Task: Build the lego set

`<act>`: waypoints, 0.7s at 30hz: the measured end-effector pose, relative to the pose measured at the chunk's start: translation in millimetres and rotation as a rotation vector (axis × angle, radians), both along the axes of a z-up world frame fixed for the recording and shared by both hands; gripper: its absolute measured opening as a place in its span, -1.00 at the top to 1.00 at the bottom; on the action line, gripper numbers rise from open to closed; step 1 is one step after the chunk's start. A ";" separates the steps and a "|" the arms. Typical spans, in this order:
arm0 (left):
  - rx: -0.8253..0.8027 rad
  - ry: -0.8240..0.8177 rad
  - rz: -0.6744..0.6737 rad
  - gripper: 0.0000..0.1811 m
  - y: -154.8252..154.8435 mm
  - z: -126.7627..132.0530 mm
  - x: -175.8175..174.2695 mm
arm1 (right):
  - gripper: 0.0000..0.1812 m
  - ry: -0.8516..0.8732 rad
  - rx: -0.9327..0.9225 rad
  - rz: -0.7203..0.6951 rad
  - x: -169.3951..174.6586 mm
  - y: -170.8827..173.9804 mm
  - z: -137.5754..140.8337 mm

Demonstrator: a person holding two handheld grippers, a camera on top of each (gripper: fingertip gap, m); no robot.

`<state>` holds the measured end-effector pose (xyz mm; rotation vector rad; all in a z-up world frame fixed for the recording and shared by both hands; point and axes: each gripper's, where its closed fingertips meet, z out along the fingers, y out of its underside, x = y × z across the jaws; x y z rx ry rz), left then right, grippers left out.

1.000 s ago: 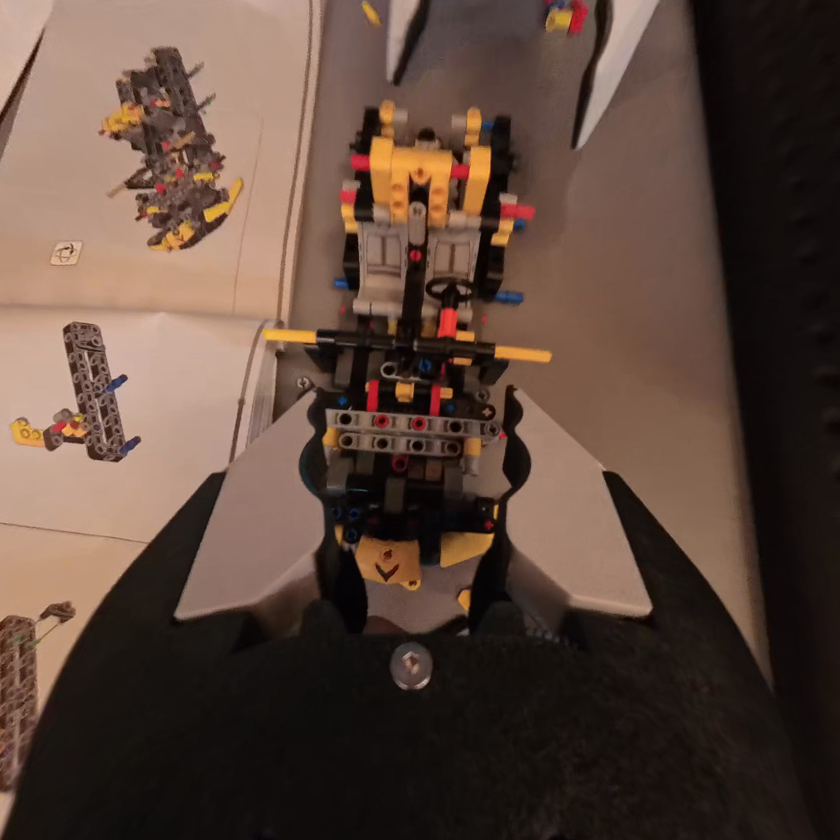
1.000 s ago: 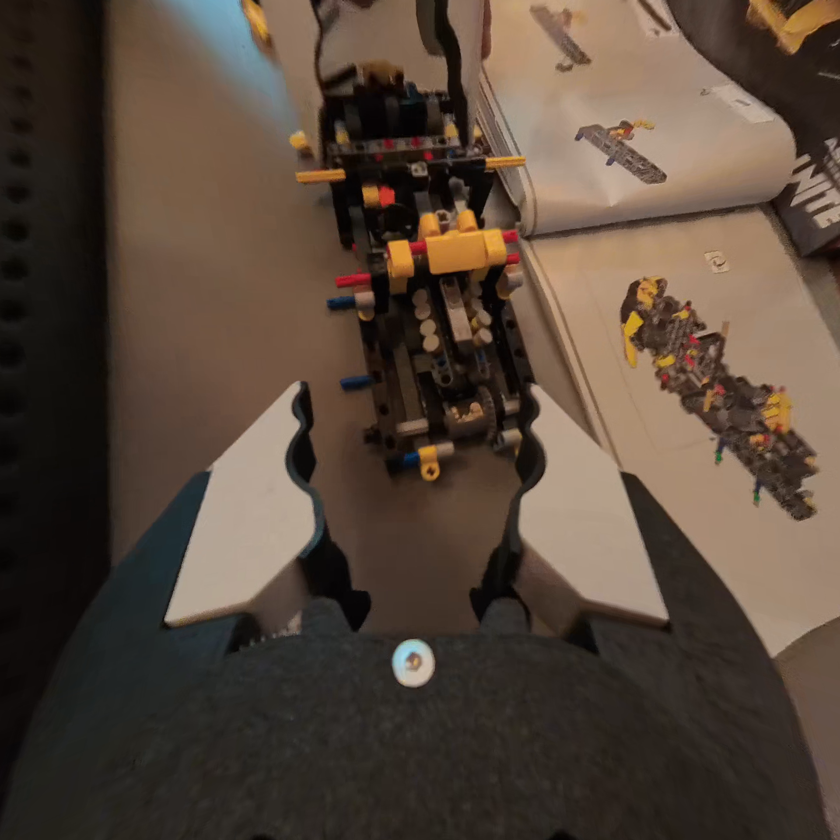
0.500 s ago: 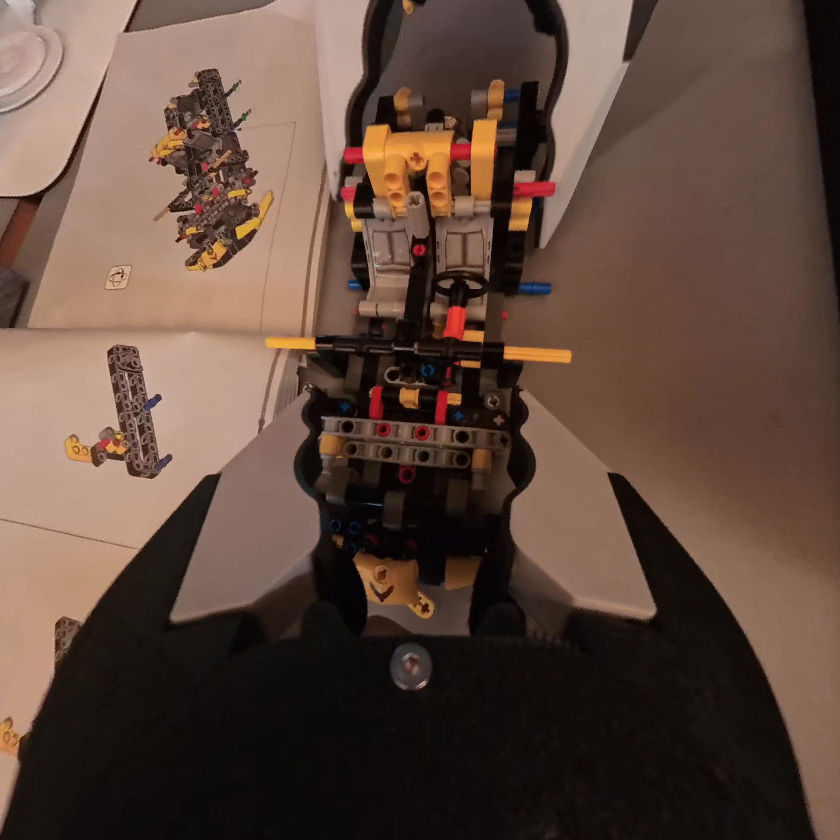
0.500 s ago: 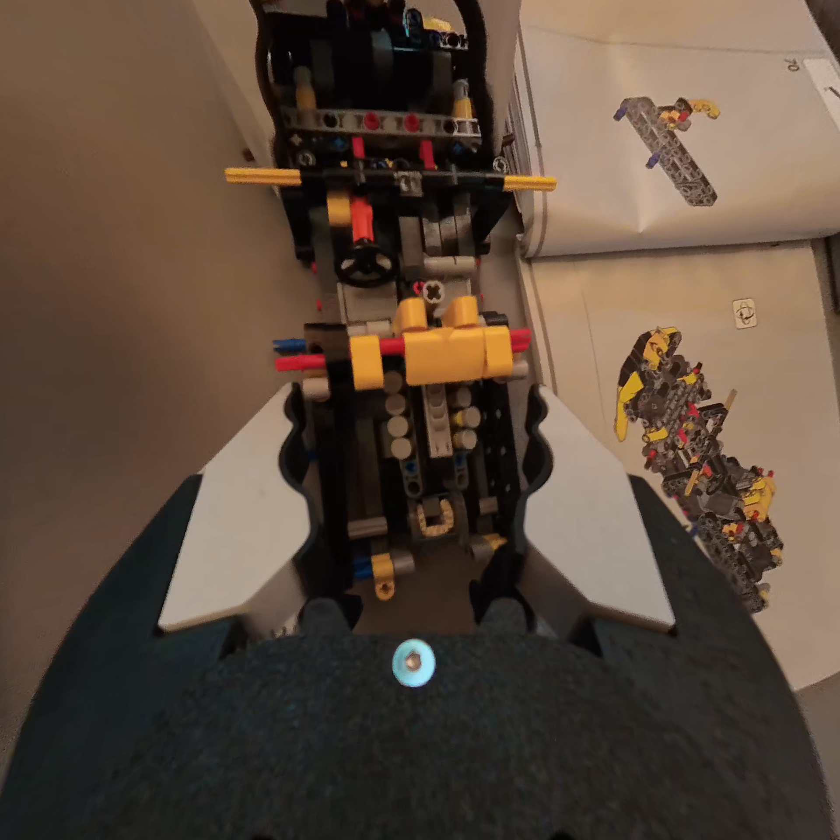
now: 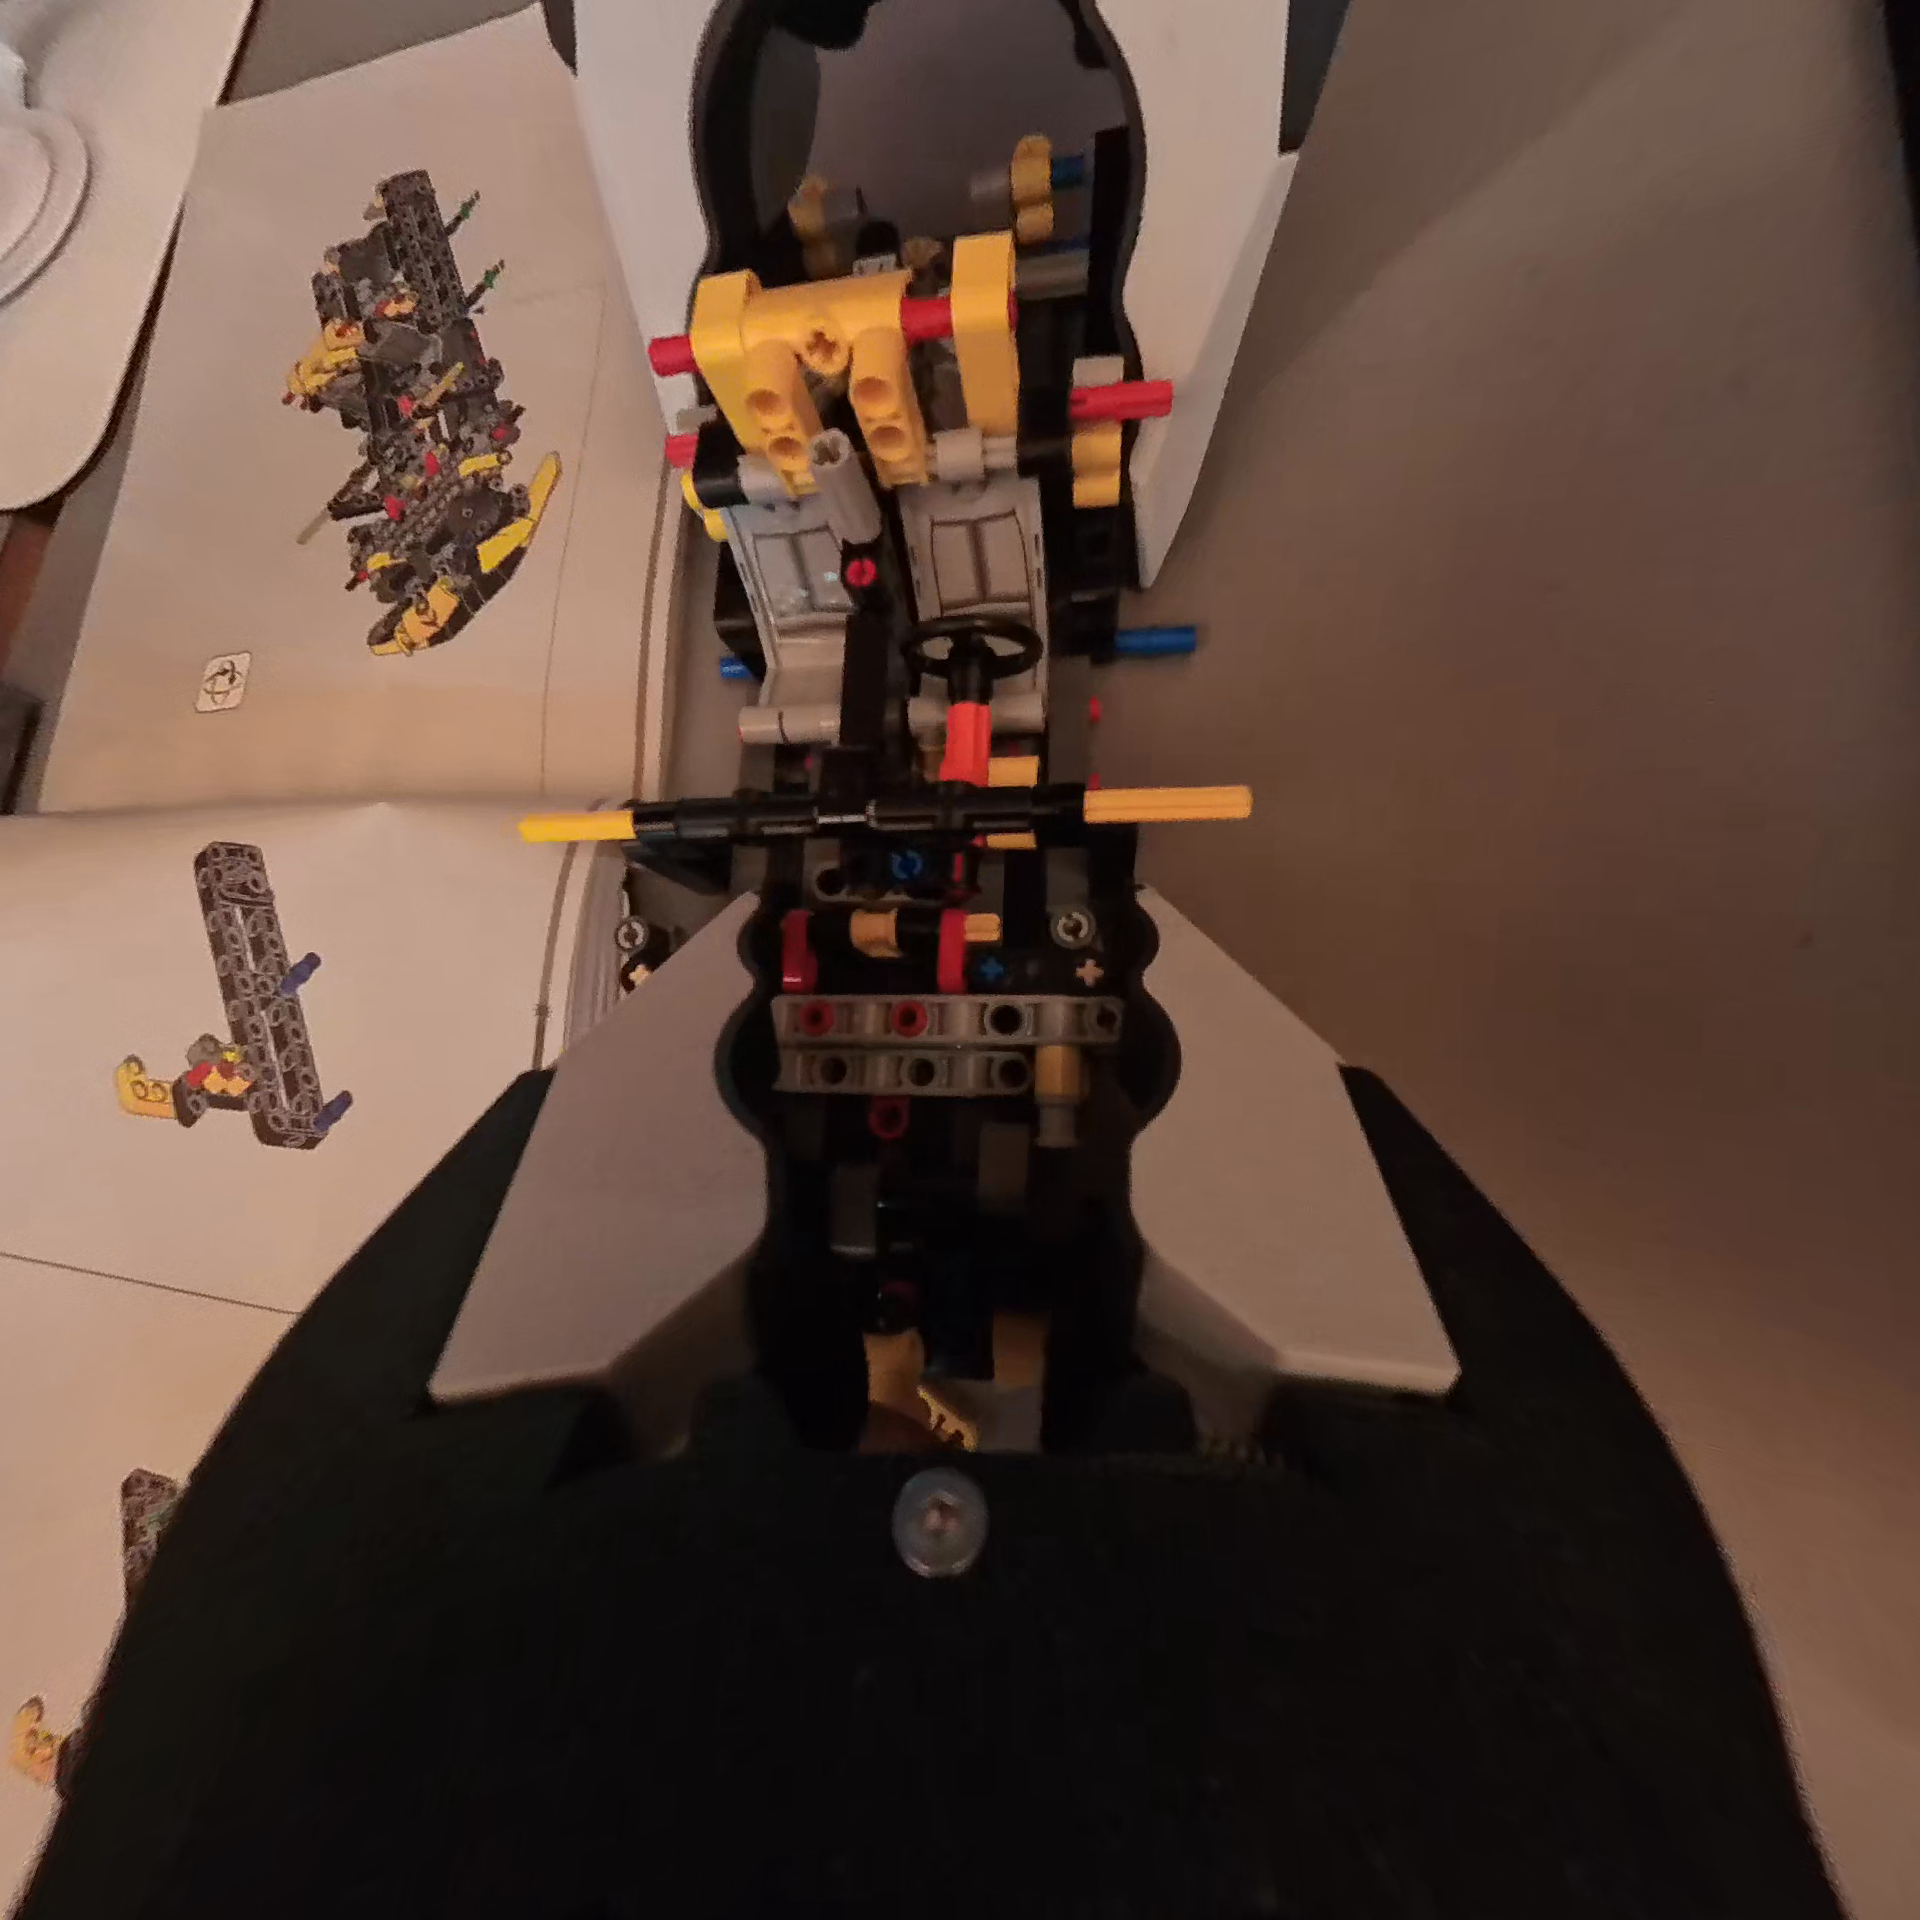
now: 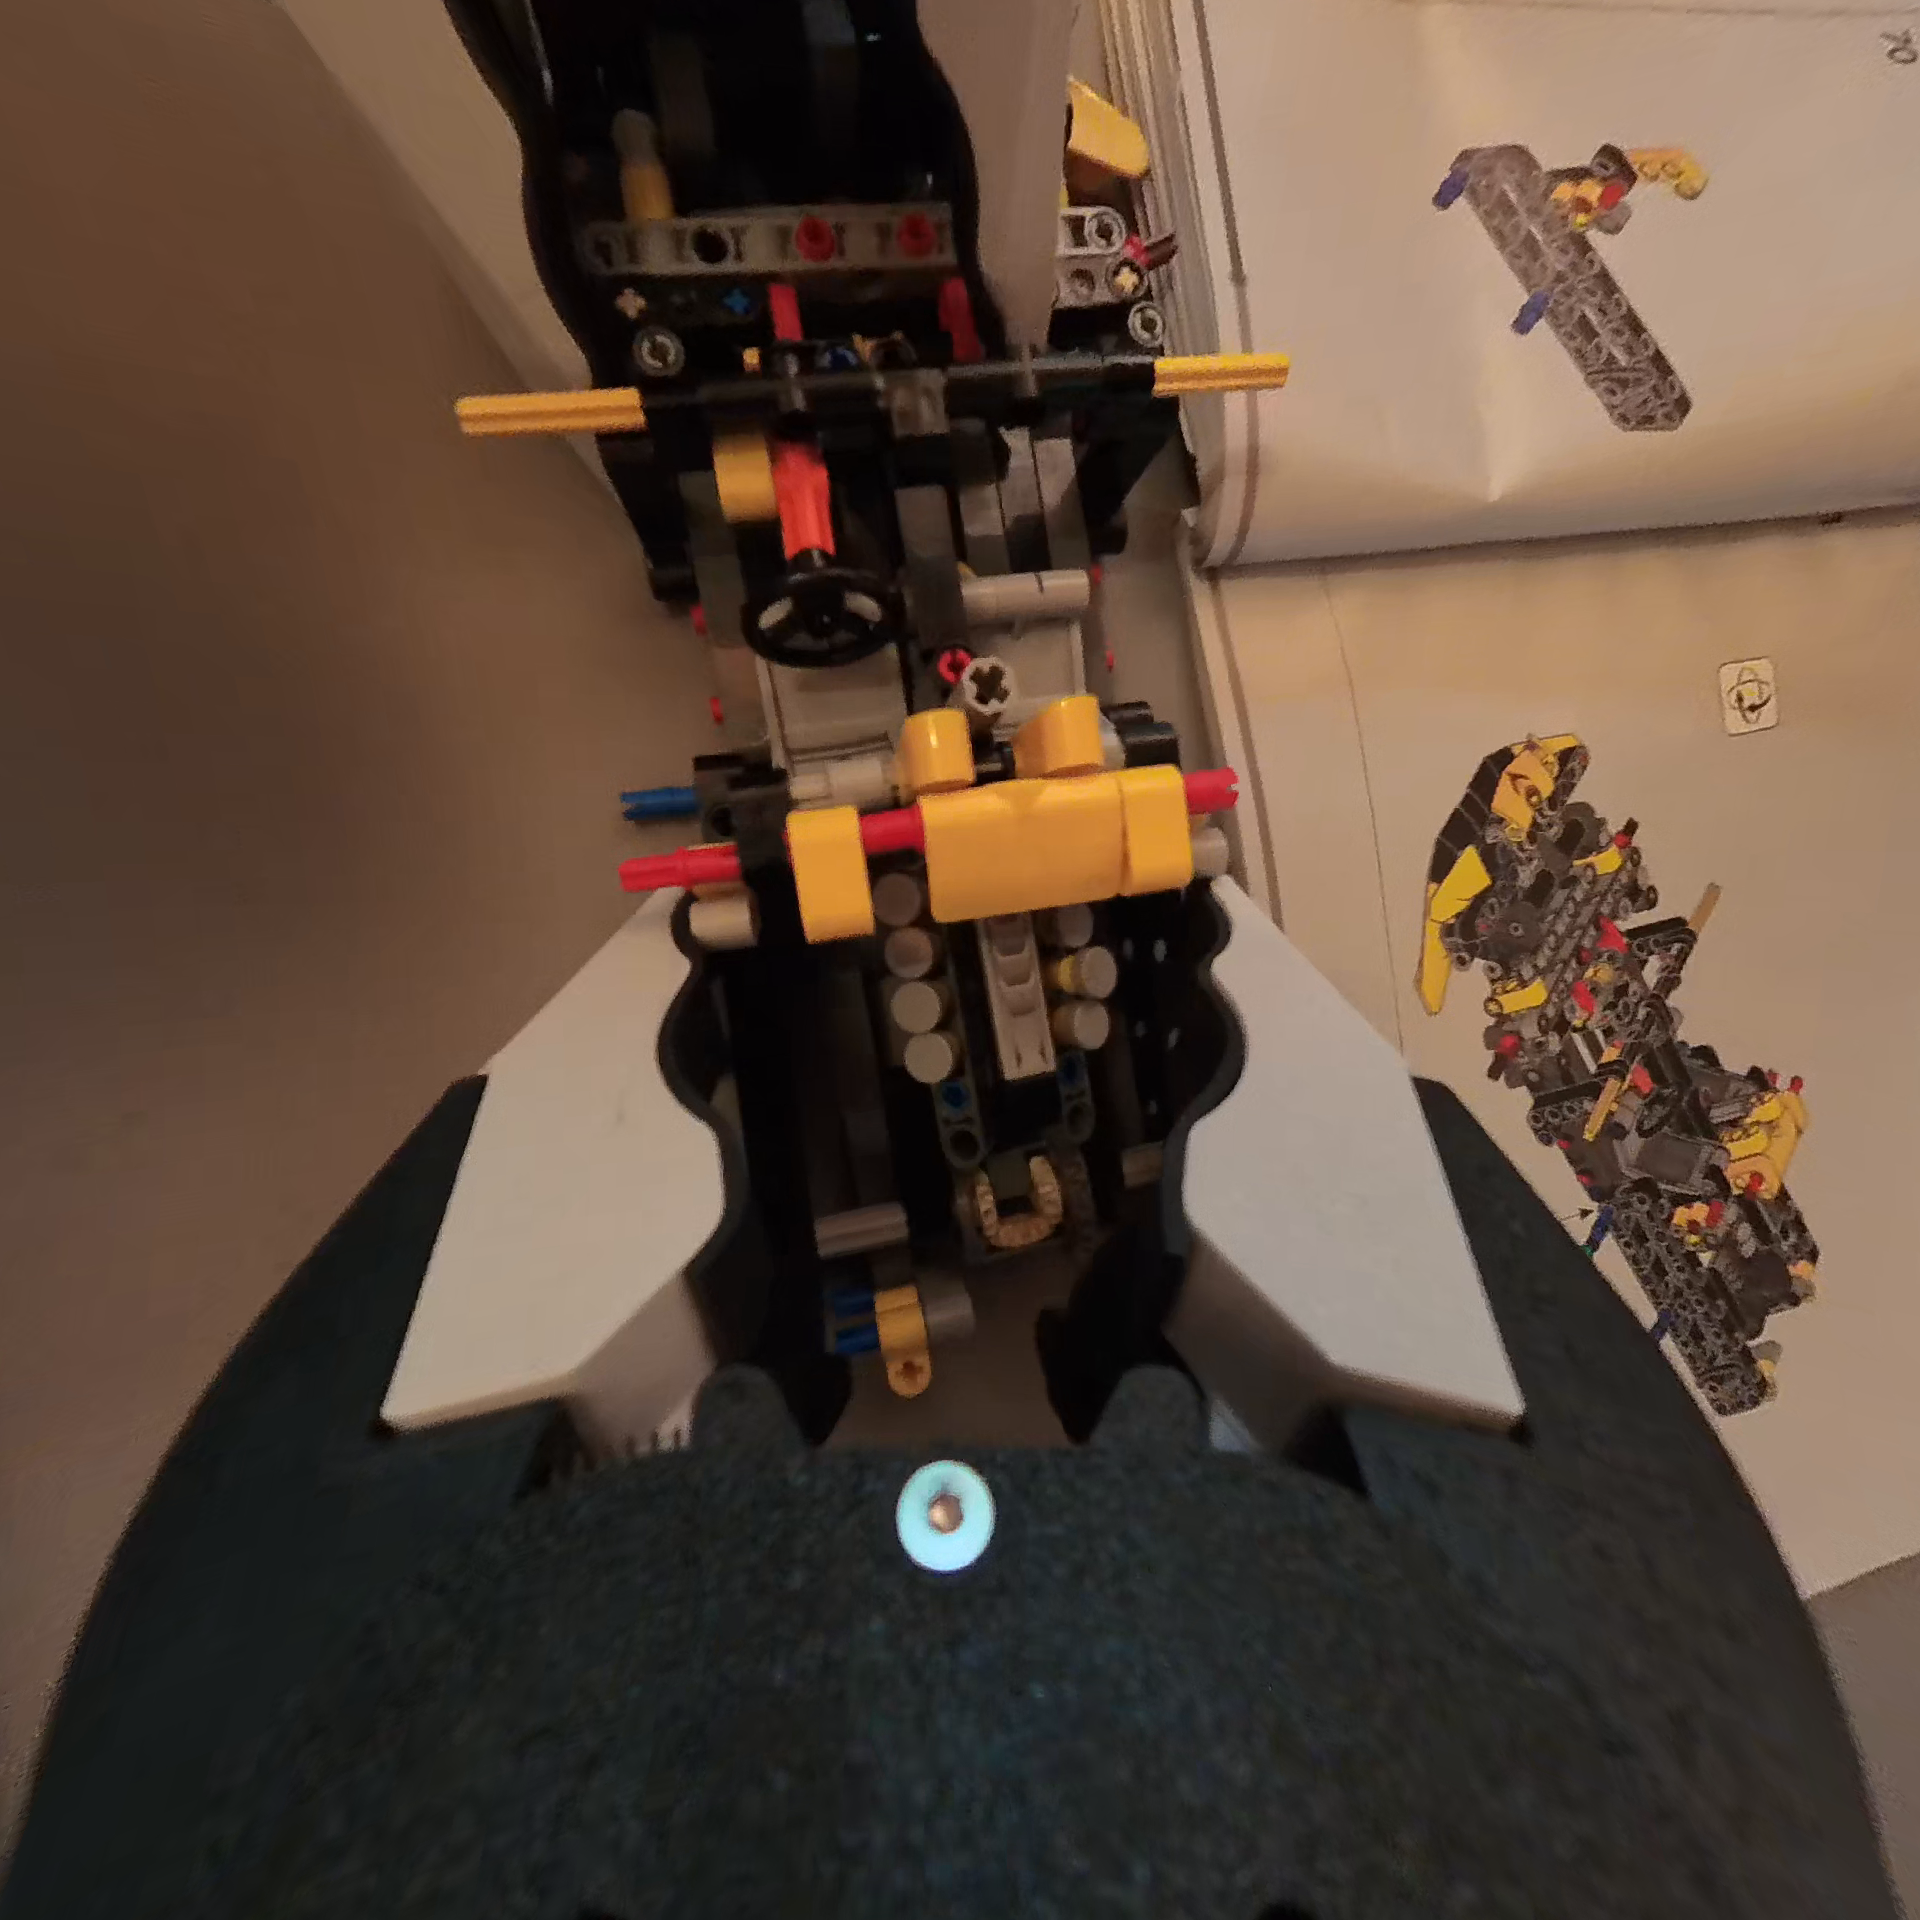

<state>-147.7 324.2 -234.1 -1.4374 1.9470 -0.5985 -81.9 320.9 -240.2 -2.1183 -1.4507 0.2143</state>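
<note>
Between the fingers of the left gripper one end of the lego model is clamped; the opposite end is gripped by the right gripper, which a second ago was held open and short of it. Both ends are hidden by fingers. Its long axis runs from gripper to gripper, beside the instruction booklet on the table.

Likely a home hobby spot: warm, dim lamplight falls on a plain beige table, where an open instruction booklet lies beside a half-built lego model.
</note>
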 end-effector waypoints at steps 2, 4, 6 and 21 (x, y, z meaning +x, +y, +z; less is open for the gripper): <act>0.002 -0.001 -0.003 0.29 0.1 -0.1 -0.1 | 0.03 0.007 0.007 0.006 -0.2 -0.1 0.3; 0.002 -0.001 -0.007 0.29 0.2 -0.2 -0.1 | 0.03 0.013 0.016 0.012 -0.1 -0.2 0.4; 0.003 -0.003 -0.009 0.29 0.1 -0.3 -0.2 | 0.02 0.025 0.019 0.011 -0.2 0.0 0.5; -0.112 -0.075 0.000 0.28 14.4 35.0 -21.5 | 0.02 0.039 0.020 0.009 -1.9 0.2 0.7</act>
